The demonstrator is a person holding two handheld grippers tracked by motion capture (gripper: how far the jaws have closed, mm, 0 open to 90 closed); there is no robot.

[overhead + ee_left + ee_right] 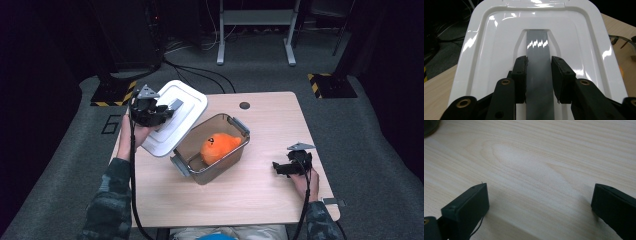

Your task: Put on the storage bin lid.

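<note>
At far left of the surface (260, 200) we have the left hand-held gripper (165, 111), held up off the wood over the left edge, jaws clamped on the grey handle strip (537, 75) of the white lid (175, 117). From the left gripper view we see both black pads (520, 75) pressing the strip from either side, glossy lid spreading out beyond them. From the high view the lid hangs tilted, its low corner just beside the left rim of the container, and we can't tell if it touches. Our left forearm in a camouflage sleeve (107, 200) runs up from the bottom edge to it, cable trailing alongside.

Moving right, mid-surface, we see the clear brownish container (200, 172), open on top, grey latches at its two ends. Inside it lies an orange plush toy (219, 146), toward the right half.

Further right, near the right edge of the surface, we have the right hand-held gripper (276, 167), low, pointing left toward the container but well apart from it. Right gripper view shows its jaws spread wide with nothing but bare wood grain between them. A small dark round hole (244, 105) sits in the surface near the far edge.
</note>
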